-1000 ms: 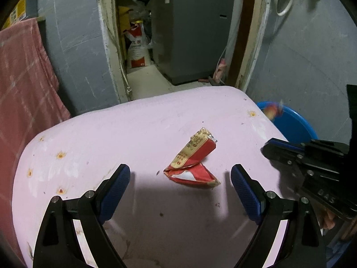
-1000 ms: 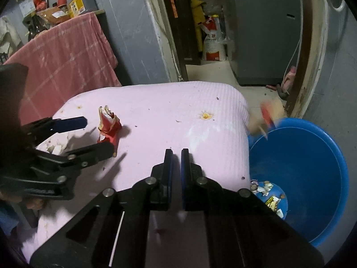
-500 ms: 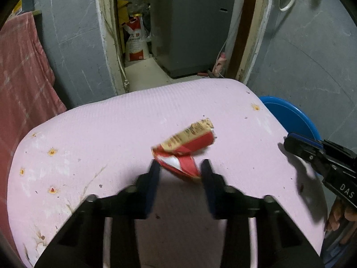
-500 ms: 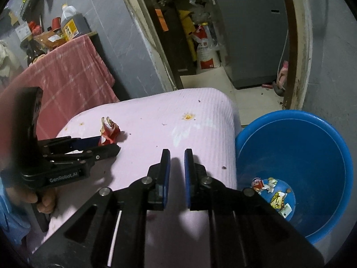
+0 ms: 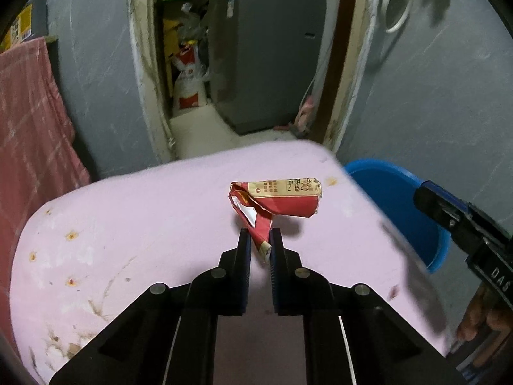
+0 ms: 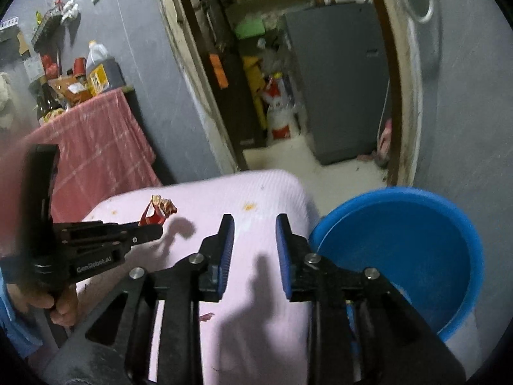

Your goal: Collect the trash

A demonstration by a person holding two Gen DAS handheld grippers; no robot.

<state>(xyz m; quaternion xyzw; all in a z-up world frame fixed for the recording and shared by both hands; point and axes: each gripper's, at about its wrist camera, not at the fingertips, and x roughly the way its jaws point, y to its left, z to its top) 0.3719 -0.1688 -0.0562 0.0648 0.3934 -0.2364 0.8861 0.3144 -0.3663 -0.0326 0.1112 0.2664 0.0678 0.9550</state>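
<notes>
L gripper [image 5: 259, 247] clamps crumpled red wrapper [image 5: 275, 203] above pink tabletop [image 5: 144, 218]; blue basin [image 5: 397, 202] at 3 o'clock, R gripper [image 5: 429, 197] over it.

A lived-in home's back room: grey washer [image 5: 266, 54] through the far doorway, oil jug [image 6: 101, 70] on a left shelf, pink table [image 5: 144, 224] near.

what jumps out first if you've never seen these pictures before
The crumpled red wrapper, pinched at its lower end by the left hand-held gripper and lifted above the pink table, draws the eye first. Next is the big blue bucket on the floor off the table's right edge. The right hand-held gripper hangs open beside it, holding nothing.
</notes>
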